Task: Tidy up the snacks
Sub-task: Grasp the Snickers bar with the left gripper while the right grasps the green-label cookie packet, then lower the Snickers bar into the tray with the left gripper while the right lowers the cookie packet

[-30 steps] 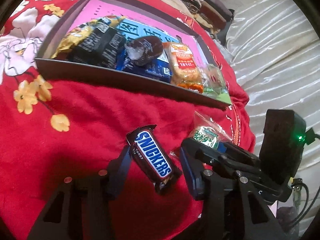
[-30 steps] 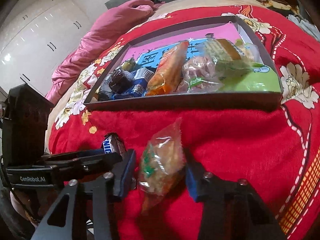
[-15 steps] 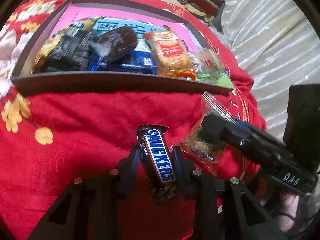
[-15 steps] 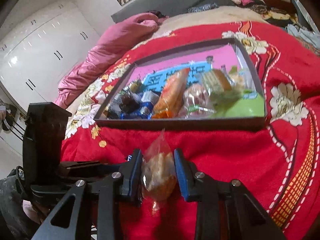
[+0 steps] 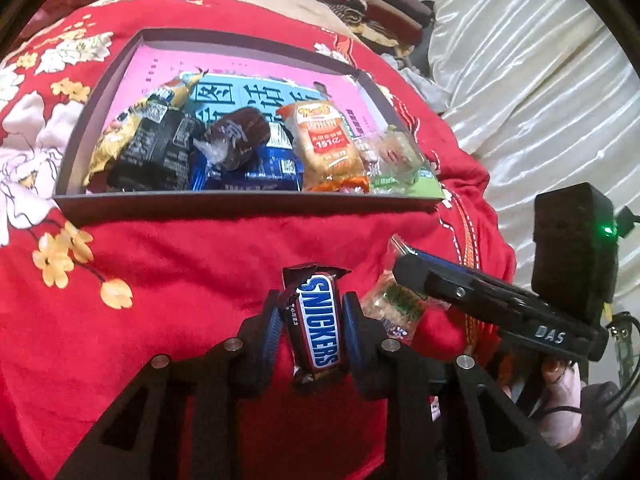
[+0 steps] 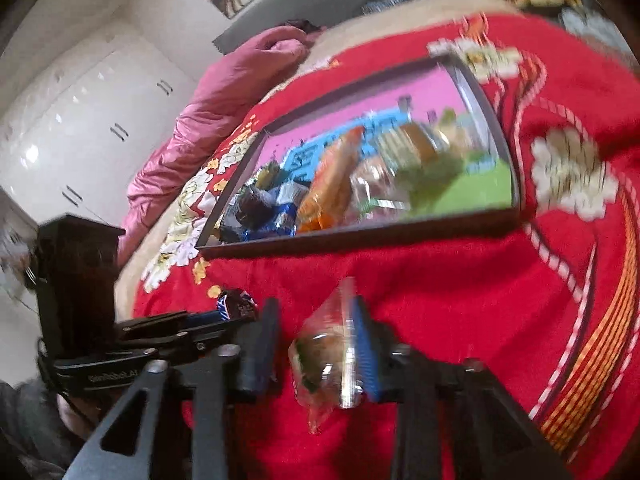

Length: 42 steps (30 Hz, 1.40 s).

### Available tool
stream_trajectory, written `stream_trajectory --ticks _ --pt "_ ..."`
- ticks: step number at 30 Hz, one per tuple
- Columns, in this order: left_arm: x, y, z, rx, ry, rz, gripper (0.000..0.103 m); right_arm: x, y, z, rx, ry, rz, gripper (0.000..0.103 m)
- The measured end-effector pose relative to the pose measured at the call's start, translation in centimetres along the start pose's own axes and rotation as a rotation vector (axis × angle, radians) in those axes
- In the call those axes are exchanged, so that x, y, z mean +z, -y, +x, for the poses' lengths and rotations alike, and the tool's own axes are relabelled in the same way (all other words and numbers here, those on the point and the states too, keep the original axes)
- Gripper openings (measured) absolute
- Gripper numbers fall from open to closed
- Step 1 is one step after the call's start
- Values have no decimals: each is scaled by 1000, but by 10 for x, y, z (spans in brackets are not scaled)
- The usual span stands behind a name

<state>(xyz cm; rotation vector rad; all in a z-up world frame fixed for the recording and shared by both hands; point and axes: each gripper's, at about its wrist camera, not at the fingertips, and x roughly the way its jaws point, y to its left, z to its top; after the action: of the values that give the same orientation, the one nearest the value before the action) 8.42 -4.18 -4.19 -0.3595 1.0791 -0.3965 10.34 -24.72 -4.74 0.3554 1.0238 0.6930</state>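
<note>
both grippers loaded, tray ahead

the left gripper (image 5: 308,322) is clenched on a snickers bar (image 5: 318,326), its blue-padded fingers (image 5: 273,330) pressing both long sides of the wrapper, which stands nearly upright with the lettering facing the camera, over the near part of the red floral bedspread (image 5: 168,280). beyond it, the dark-walled tray (image 5: 240,203) sits on the bedspread with its near wall facing the gripper. along that near wall, left to right, lie a yellow-and-black packet (image 5: 148,148), a dark round cake in clear wrap (image 5: 236,138) on top of a blue packet (image 5: 256,168), an orange bread pack (image 5: 330,148) and, at the near right corner, a clear-and-green packet (image 5: 394,160). the far half of the tray shows bare pink and blue print.

the right gripper (image 6: 316,344) grasps a clear bag of pale snack (image 6: 326,360) between its fingers, the bag pressed against the blue pad on the right; this view is motion-blurred. in the left view the same bag (image 5: 394,306) hangs just right of the snickers bar, short of the tray's near right corner.
</note>
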Motion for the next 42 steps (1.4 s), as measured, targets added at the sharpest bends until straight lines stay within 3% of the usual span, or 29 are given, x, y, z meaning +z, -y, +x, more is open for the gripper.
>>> stream_trajectory --ticks 1,6,14,19,26,35,42 --pt "0 0 0 -2 -2 -1 31 -2 3 0 9 -6 20 56" --pt "-2 -2 -2 -2 1 -3 31 -14 10 6 2 -72 81 57" --pt "-1 -9 -7 3 11 -17 31 -22 -24 27 -129 -136 -105 58" --pt "1 -11 -11 1 24 -33 30 -24 -31 37 -127 -149 -157 45" --pt "8 -14 -31 -13 72 -45 30 -15 -28 16 -26 -56 -124 43" --pt "35 -18 -69 23 204 -24 30 14 -32 -30 -41 174 -162 43" --pt "53 -35 -76 85 255 -43 30 36 -26 -32 -66 219 -161 43"
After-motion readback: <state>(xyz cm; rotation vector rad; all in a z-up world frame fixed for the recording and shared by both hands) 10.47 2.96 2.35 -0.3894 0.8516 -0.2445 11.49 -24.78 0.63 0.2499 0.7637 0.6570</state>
